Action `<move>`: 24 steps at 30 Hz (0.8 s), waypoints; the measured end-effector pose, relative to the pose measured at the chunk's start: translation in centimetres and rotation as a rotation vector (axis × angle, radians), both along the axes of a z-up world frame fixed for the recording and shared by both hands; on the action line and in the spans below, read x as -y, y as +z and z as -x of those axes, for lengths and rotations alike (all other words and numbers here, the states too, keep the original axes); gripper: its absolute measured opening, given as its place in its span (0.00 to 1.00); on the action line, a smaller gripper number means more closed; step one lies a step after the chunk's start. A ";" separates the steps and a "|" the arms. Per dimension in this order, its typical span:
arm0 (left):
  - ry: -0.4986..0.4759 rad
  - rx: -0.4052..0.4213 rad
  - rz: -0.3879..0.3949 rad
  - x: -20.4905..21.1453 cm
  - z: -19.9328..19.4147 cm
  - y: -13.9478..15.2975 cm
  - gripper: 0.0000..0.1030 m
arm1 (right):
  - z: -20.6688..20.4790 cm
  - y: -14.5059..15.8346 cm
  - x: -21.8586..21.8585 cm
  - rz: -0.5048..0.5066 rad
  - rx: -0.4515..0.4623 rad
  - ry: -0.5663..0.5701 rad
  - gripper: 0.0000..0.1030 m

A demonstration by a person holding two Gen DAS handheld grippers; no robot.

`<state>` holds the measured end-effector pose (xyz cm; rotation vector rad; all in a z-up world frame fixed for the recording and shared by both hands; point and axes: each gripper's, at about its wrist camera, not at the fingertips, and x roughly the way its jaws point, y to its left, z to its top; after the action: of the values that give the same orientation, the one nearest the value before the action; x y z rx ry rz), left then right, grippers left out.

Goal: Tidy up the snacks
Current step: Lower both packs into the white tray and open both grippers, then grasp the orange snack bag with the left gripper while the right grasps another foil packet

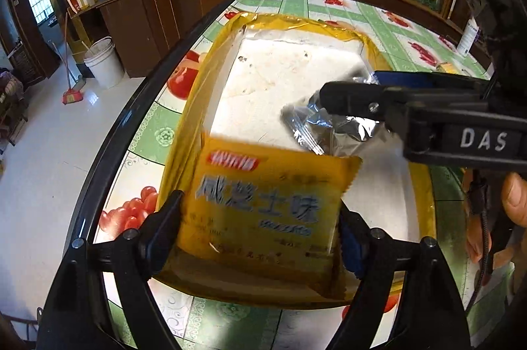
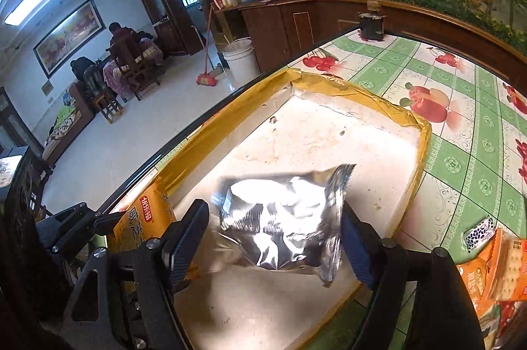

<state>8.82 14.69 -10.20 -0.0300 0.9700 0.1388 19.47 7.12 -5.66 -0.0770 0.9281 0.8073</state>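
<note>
A shallow tray with a gold rim (image 1: 204,70) (image 2: 362,93) and a white floor lies on the fruit-print table. A yellow snack packet (image 1: 263,201) (image 2: 141,218), blurred, hangs between the pads of my left gripper (image 1: 260,208) over the tray's near rim; the jaws stand wide and the pads do not press it. A silver foil packet (image 2: 280,218) (image 1: 329,126) sits between the fingers of my right gripper (image 2: 273,211), with a gap on each side, just above the tray floor. In the left wrist view the right gripper (image 1: 346,99) reaches in from the right.
Orange cracker packets (image 2: 494,267) and a small white packet (image 2: 479,233) lie on the table right of the tray. A dark jar (image 2: 372,24) stands at the far edge, a white bottle (image 1: 467,37) at the back right. The table's black edge (image 1: 138,106) runs along the left.
</note>
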 end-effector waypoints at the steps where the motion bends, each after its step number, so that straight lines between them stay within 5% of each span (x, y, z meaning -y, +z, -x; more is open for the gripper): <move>1: 0.001 -0.002 -0.002 0.0 0.0 0.1 0.81 | 0.0 0.1 0.2 -0.005 -0.001 -0.004 0.82; 9: 0.044 0.083 -0.083 0.3 1.8 3.2 0.85 | 1.6 3.0 3.5 -0.072 0.040 -0.058 0.83; 20: -0.031 0.205 -0.021 5.7 4.1 7.4 0.86 | 8.9 7.8 13.6 -0.079 0.195 -0.195 0.87; 24: -0.099 0.199 0.031 8.9 4.1 7.5 0.99 | 10.8 7.5 18.1 -0.034 0.208 -0.259 0.87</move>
<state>4.75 5.84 -2.74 -0.0241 0.7734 0.0291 8.68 -10.99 1.86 -0.0101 0.7096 0.5627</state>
